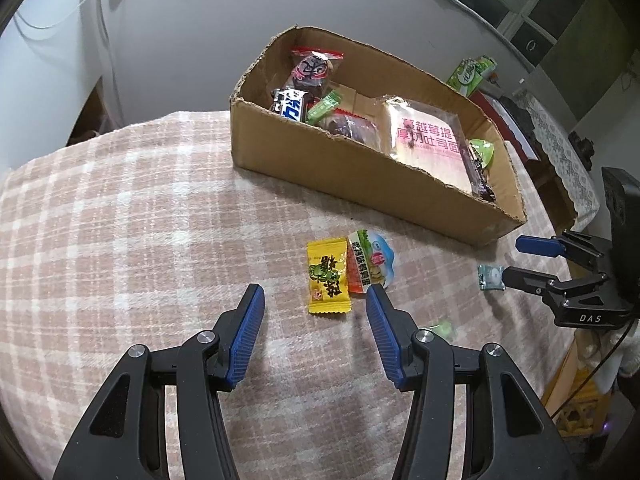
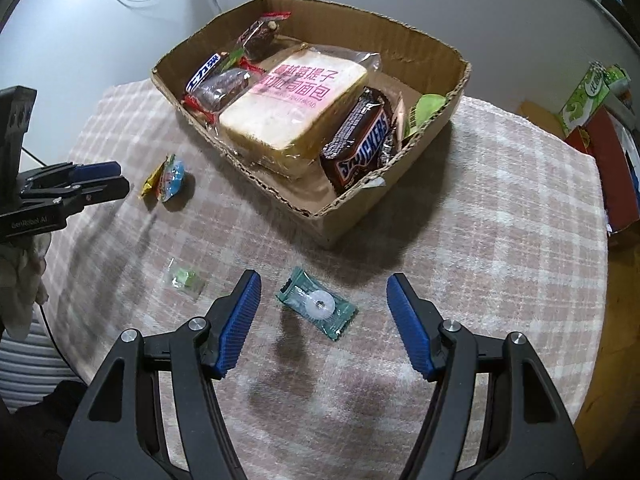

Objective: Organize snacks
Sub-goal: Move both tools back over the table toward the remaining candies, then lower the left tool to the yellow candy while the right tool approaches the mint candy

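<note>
On the counter (image 2: 500, 208), covered with a checked cloth, the cardboard box (image 2: 432, 136) was already loaded with snacks, while the right gripper (image 2: 320, 308) was held with jaws open astride the green mint (image 2: 316, 307) and the left gripper (image 1: 314, 308), likewise open and empty, was aimed at the yellow candy (image 1: 327, 276), evidently for boxing.

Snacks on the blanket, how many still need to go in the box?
Done: the cardboard box already holds the bread pack, Snickers bar and others. In hand: nothing; both grippers are open, the right gripper around the mint candy. Left: four loose pieces, the mint, yellow candy, egg snack and small green candy.
</note>
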`<action>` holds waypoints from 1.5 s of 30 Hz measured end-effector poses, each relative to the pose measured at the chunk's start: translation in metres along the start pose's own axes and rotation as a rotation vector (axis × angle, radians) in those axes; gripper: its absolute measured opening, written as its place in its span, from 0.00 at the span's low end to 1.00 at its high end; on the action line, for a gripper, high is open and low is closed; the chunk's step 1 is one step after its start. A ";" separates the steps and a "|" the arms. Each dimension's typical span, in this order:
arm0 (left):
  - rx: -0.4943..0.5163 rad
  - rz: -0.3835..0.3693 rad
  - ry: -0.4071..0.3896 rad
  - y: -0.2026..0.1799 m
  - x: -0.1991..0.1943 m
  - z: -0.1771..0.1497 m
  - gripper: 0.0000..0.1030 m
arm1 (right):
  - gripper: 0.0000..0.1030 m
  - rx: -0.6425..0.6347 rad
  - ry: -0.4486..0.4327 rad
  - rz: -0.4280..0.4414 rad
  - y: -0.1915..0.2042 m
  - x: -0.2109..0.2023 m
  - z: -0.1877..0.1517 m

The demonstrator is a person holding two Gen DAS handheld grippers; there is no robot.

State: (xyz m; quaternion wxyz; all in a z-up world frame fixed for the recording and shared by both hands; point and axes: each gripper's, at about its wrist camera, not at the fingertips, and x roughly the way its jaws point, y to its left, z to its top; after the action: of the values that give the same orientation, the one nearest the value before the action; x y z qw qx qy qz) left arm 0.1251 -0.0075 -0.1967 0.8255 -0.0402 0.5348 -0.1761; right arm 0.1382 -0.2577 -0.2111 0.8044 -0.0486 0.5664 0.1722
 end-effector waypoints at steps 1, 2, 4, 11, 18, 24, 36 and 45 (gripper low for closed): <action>-0.001 -0.003 0.001 0.000 0.001 0.001 0.50 | 0.66 -0.008 0.004 0.002 0.001 0.002 0.000; 0.000 -0.004 0.002 0.001 0.002 0.001 0.50 | 0.66 -0.013 0.006 0.002 0.002 0.003 0.000; 0.001 -0.008 0.007 0.002 0.002 0.000 0.50 | 0.65 -0.022 0.008 0.005 0.003 0.006 0.000; 0.001 -0.017 0.020 0.000 0.010 0.003 0.50 | 0.59 -0.054 0.020 0.007 0.007 0.012 0.001; 0.022 0.007 0.051 -0.002 0.025 0.004 0.50 | 0.54 -0.077 0.037 0.014 0.006 0.015 -0.002; 0.033 0.022 0.043 -0.005 0.028 0.007 0.45 | 0.44 -0.089 0.059 0.015 0.005 0.021 -0.004; 0.032 0.053 0.027 0.000 0.029 0.010 0.31 | 0.35 -0.139 0.077 -0.030 0.017 0.027 -0.005; 0.092 0.065 0.027 -0.010 0.037 0.019 0.31 | 0.35 -0.174 0.100 -0.023 0.028 0.027 -0.018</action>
State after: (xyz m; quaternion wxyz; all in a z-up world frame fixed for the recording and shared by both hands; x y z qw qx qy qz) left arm 0.1527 -0.0311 -0.2182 0.8246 0.0176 0.5381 -0.1740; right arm 0.1205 -0.2307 -0.2392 0.7698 -0.1334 0.5881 0.2091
